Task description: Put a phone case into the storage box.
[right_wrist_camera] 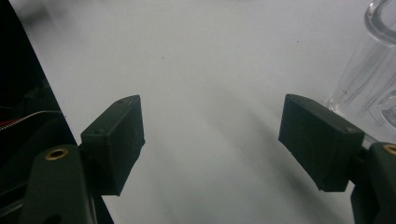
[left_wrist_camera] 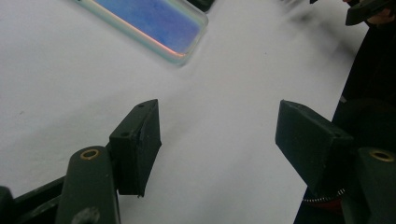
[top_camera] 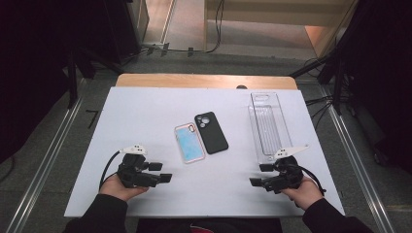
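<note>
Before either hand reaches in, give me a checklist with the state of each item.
1. Left tongs open with nothing between them: ok; the left gripper view shows only bare table in the gap.
2. Right tongs open and unloaded: ok.
3. Blue phone case lying flat and reachable: ok; it sits ahead of the left tongs, apart from them.
4. Black phone case free of the blue one: cannot tell; they lie side by side, very close, perhaps touching.
5. Clear plastic tray unloaded: ok; nothing lies inside it.
6. Right tongs clear of the tray: cannot tell; its near end is close beside them.
</note>
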`<act>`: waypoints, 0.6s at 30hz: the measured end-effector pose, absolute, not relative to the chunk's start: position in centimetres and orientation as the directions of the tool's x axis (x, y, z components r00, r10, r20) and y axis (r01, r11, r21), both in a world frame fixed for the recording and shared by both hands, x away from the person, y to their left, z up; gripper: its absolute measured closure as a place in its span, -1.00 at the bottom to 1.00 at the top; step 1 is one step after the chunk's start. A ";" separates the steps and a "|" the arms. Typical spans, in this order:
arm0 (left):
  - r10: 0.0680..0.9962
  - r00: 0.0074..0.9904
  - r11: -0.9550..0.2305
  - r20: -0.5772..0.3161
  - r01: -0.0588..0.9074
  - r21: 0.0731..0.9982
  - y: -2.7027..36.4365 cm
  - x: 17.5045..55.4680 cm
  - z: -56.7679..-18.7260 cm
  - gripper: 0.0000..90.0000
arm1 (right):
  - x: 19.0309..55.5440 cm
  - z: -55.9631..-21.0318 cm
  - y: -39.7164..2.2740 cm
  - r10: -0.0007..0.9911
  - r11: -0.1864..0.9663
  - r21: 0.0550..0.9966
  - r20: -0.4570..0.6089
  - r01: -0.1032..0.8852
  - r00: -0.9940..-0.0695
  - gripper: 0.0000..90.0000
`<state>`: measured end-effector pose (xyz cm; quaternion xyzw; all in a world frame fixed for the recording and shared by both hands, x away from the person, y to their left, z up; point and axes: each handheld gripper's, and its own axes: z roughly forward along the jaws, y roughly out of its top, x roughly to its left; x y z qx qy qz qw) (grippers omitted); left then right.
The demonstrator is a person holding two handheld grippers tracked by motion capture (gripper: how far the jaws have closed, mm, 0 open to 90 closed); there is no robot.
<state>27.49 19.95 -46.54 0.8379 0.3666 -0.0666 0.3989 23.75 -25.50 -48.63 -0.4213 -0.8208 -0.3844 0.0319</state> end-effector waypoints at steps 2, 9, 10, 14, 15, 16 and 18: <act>0.565 0.722 -0.417 -0.400 0.668 0.616 19.8 27.5 -46.5 -0.31 | 23.7 -48.7 -25.5 0.667 0.357 0.608 0.366 0.709 -0.649 -0.55; 0.559 0.729 -0.437 -0.395 0.664 0.608 19.6 27.5 -46.5 -0.30 | 23.8 -48.7 -25.4 0.682 0.362 0.603 0.348 0.711 -0.643 -0.55; 0.561 0.729 -0.437 -0.393 0.664 0.607 19.6 27.5 -46.6 -0.30 | 23.9 -48.6 -25.4 0.682 0.358 0.606 0.350 0.711 -0.642 -0.55; 0.567 0.726 -0.428 -0.390 0.663 0.614 19.9 27.3 -46.5 -0.31 | 23.9 -48.4 -25.0 0.684 0.358 0.615 0.339 0.702 -0.646 -0.55; 0.568 0.726 -0.427 -0.389 0.663 0.615 19.9 27.3 -46.5 -0.31 | 23.8 -48.3 -24.9 0.682 0.361 0.615 0.339 0.701 -0.648 -0.55; 0.567 0.726 -0.428 -0.389 0.664 0.614 20.0 27.3 -46.5 -0.31 | 23.8 -48.3 -24.8 0.682 0.363 0.611 0.340 0.703 -0.647 -0.55; 0.569 0.728 -0.432 -0.383 0.661 0.614 20.1 27.2 -46.5 -0.31 | 23.8 -48.3 -24.5 0.683 0.372 0.611 0.330 0.699 -0.652 -0.55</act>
